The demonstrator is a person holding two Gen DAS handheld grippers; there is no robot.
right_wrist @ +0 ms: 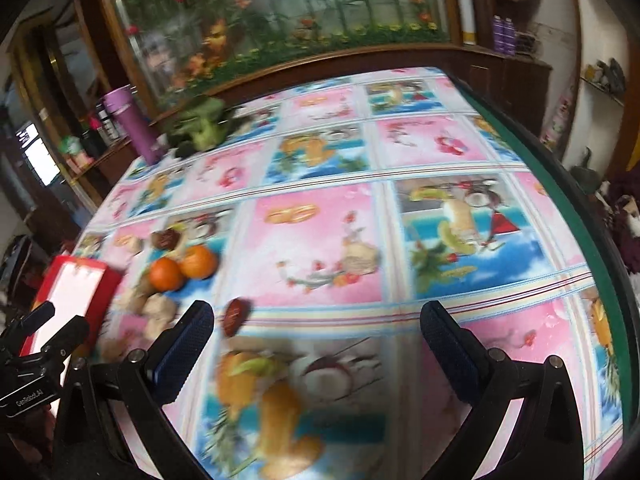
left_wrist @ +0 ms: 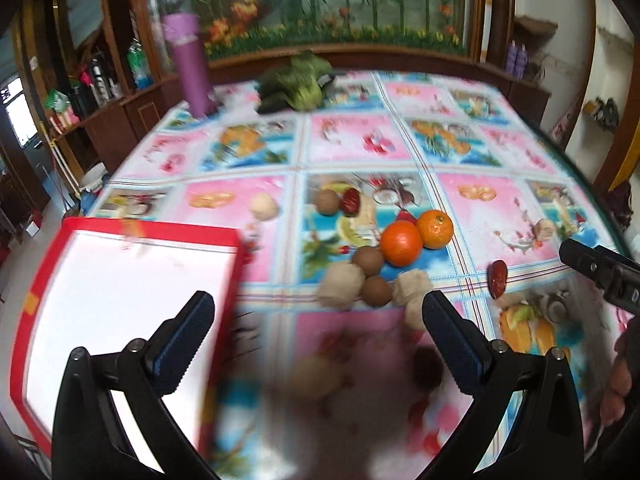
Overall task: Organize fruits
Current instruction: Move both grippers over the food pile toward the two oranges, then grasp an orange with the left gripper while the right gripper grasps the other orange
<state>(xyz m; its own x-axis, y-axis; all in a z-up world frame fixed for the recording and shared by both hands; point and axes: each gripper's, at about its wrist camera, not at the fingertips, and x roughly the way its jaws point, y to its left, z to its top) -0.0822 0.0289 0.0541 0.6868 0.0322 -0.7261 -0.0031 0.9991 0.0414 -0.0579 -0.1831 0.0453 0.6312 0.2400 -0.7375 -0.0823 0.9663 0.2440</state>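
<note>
Both grippers, left (left_wrist: 316, 316) and right (right_wrist: 316, 316), gape wide, holding nothing.
Round oranges (left_wrist: 416, 234) and bumpy walnuts (left_wrist: 340, 290) sit beside a red-rimmed box (left_wrist: 120, 280).

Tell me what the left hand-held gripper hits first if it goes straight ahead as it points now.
Probably the cluster of pale walnuts and brown longans just beyond the open left hand-held gripper, with the two oranges behind. Depth is unclear, and nearer blurred fruit may come first.

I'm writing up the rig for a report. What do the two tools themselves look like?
Both match: the left tool and the right tool have glossy black forked arms with silver pivot screws and dark blue ribbed pads. White lettering marks the left tool's black body in the right view. No cables or sleeves show.
</note>
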